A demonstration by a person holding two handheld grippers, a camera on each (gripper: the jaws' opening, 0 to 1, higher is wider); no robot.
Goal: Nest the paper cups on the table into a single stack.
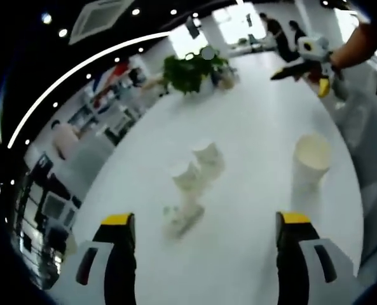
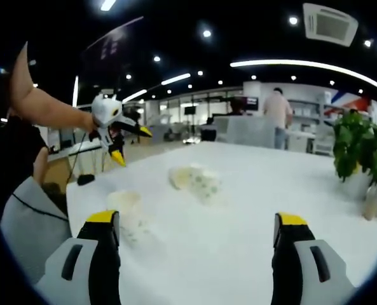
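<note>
Left gripper (image 1: 204,222) wide, empty; right gripper (image 2: 198,222) wide, empty. Paper cups (image 1: 199,170) scattered on white worktop (image 1: 252,127), potted plant (image 1: 188,71) beyond.

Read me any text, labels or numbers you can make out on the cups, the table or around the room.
None can be read.
Paper cups: blurred, with no legible print.
Tall cup: plain as far as it shows.
White table: no markings.
Red and blue wall panel: too small and blurred to read.

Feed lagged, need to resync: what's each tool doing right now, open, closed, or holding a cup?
Left tool: open, holding nothing, paper cups ahead on the white table.
Right tool: open, holding nothing.
</note>
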